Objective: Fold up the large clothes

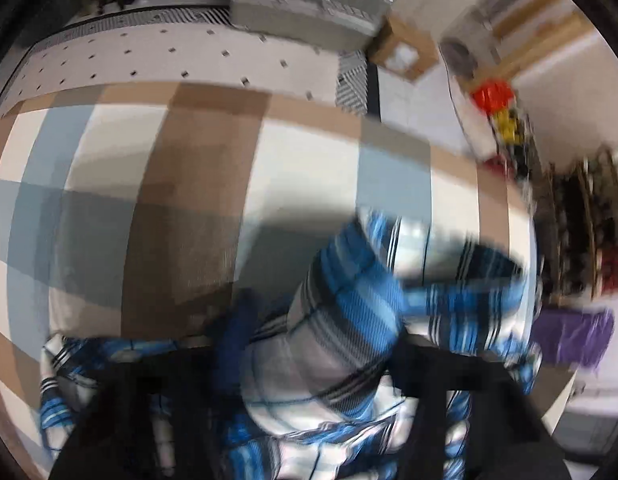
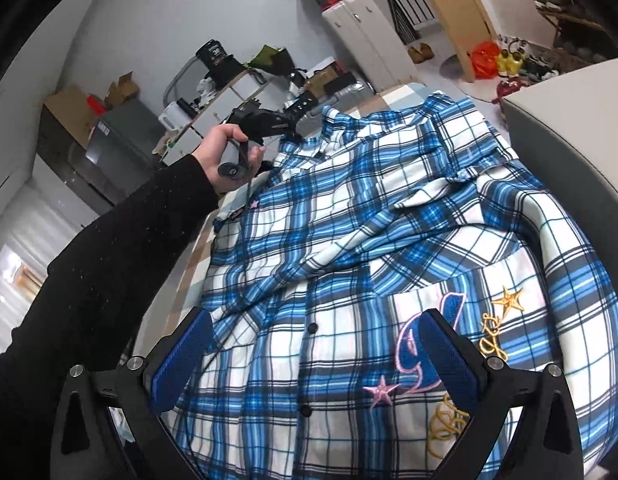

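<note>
A blue, white and black plaid shirt (image 2: 349, 240) lies spread and creased on a checked bed cover (image 2: 197, 256), buttons and embroidered stars facing up. My right gripper (image 2: 313, 340) is open and empty, its blue pads (image 2: 181, 356) hovering just above the shirt's front. My left gripper (image 2: 293, 114), held by a hand in a black sleeve, is at the shirt's far collar end. In the blurred left wrist view, plaid cloth (image 1: 341, 320) bunches between the left fingers (image 1: 233, 332), lifted above the checked cover (image 1: 189, 160).
A white cabinet (image 2: 569, 128) stands close on the right of the bed. A cluttered desk (image 2: 229, 92), boxes, a grey cabinet (image 2: 117, 136) and a white wardrobe (image 2: 369, 36) stand beyond the far side. A white dotted sheet (image 1: 149, 56) lies past the cover.
</note>
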A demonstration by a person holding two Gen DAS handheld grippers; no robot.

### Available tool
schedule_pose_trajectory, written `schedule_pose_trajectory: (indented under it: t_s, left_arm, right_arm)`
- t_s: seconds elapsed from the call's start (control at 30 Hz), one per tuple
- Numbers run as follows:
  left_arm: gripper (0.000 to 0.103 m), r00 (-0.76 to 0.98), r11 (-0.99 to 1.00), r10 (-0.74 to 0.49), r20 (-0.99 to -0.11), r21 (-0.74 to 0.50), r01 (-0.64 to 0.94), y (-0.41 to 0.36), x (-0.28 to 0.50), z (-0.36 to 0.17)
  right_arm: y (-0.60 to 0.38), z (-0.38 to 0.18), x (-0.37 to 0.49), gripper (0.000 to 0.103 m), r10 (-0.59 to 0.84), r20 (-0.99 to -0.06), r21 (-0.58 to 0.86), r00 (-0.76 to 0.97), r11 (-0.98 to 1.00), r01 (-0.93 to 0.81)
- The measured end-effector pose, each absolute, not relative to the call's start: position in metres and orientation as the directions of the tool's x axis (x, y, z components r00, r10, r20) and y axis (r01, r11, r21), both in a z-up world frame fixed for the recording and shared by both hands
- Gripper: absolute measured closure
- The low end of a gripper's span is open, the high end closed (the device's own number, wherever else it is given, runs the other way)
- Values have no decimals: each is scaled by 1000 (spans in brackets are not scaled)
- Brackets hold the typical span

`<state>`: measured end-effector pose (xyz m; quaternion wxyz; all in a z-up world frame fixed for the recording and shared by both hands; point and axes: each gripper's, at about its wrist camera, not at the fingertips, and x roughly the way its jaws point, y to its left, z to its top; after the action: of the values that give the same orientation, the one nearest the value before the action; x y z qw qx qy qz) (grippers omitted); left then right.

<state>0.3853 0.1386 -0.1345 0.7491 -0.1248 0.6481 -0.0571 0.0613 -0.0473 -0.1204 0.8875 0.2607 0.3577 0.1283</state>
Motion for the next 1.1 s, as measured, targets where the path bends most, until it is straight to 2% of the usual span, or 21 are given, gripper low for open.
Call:
schedule_pose_trajectory:
  t_s: [0.03,0.13,0.5,0.57,0.63,0.73,0.83,1.1]
  left_arm:
    - [84,136,968,-233,-963,-242,-59,135,380,-133]
    - [97,131,973,-226,-965,-229,-9,134,364,-125]
    - [100,298,967,-217,-930,-163,194,131,314,-76]
    - [100,329,958,-242,-913,-172,227,131,298,-68]
    - [100,328,936,-315,-890,-235,263,134,281,-69]
    - [100,325,929,-350,-879,-280,244,138,269,-84]
    - [100,361,930,-346,-866,-265,256,148,250,-93]
    - [100,464,927,-371,-805,-291,236,151,214,-89]
  right_arm:
    - [-47,-119,60,0,414,-564,554,715,832,-45]
    - [-44,-115,57,0,409,-555,543,724,838,-56]
    - [-39,-114,60,0,360,-575,486,735,873,-48]
    - [-42,-115,60,0,348,-578,488,738,872,-29]
    - [-46,-115,61,0,339,-578,489,742,872,-18]
    - [-48,-115,61,0,336,-574,495,746,869,-10]
    - [-47,-113,59,0,327,-567,491,756,871,-9]
    - [-38,-102,58,0,279,-546,434,790,901,-17]
